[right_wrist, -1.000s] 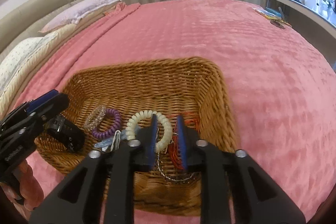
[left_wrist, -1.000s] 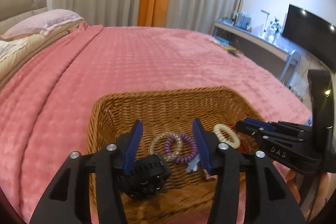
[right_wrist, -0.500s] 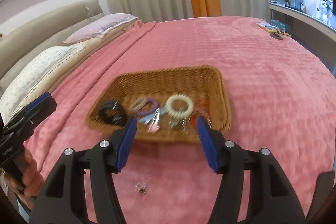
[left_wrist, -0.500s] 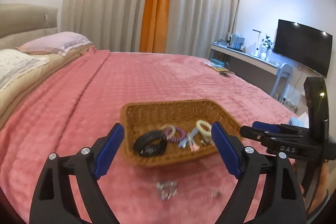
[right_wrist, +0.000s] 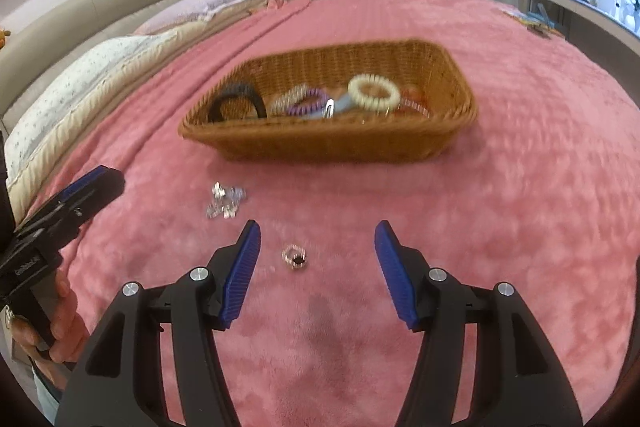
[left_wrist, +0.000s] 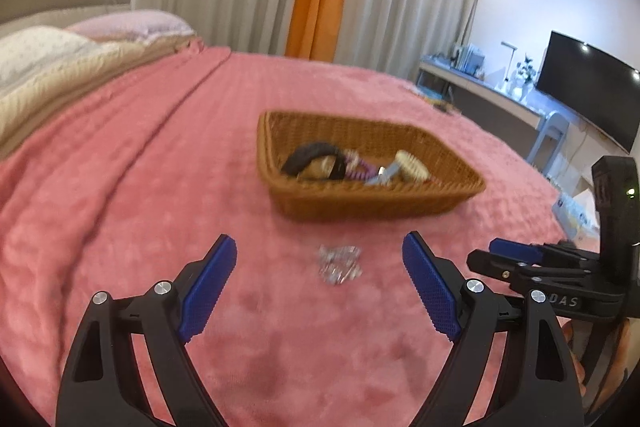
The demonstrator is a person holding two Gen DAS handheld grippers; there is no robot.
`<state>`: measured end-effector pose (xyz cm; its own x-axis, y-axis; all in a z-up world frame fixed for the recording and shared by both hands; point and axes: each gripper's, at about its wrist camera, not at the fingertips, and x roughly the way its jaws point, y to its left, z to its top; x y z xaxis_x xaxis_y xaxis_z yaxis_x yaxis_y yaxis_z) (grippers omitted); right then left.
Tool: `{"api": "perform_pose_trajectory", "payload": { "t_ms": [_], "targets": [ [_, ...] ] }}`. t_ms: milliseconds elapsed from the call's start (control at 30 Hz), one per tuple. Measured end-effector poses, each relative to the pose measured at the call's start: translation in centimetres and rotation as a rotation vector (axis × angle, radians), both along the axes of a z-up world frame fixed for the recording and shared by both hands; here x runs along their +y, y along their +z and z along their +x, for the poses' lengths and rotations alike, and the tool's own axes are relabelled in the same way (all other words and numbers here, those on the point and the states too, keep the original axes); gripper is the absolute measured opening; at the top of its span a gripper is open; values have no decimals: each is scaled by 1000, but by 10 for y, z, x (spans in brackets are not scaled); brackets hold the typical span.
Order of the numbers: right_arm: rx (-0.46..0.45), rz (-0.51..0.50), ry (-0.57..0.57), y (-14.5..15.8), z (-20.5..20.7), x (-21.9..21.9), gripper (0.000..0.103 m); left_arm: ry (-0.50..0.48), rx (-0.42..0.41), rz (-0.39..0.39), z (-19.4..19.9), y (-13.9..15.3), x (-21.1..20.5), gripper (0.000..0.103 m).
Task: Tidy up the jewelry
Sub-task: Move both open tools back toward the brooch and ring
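A wicker basket [left_wrist: 360,205] [right_wrist: 328,147] sits on the pink bedspread, blurred in both views. It holds a black watch [right_wrist: 236,97], a purple coil bracelet [right_wrist: 306,103], a cream coil bracelet [right_wrist: 374,93] and a red piece [right_wrist: 412,99]. A sparkling silver piece [left_wrist: 339,263] [right_wrist: 225,203] lies on the blanket in front of the basket, just ahead of my open, empty left gripper [left_wrist: 319,243] [right_wrist: 92,187]. A small ring [right_wrist: 295,257] lies between the fingers of my open right gripper [right_wrist: 318,227] [left_wrist: 516,255], nearer the left finger and untouched.
Pillows [right_wrist: 100,75] and a headboard line the left side of the bed. Curtains hang behind it. At the right stand a desk [left_wrist: 480,87] and a television [left_wrist: 588,83]. A hand [right_wrist: 64,311] grips the left tool's handle.
Both grippers have drawn back out of the basket to the near blanket and their jaws have widened. The watch and the cream bracelet stay in the basket.
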<state>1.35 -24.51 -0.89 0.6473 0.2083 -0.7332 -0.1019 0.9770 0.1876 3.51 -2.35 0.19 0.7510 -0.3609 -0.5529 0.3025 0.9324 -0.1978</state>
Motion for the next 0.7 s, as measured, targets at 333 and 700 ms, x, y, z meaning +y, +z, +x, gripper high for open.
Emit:
{"api": "perform_pose_trajectory", "payload": {
  "t_ms": [333,700],
  "targets": [
    [21,-73,-92,-20,1,3,60,-19,100,35,18,-31,-6,83],
    [93,-87,-24,-35,6,9,65,-75,219,123,33,-42,-26,66]
  ]
}}
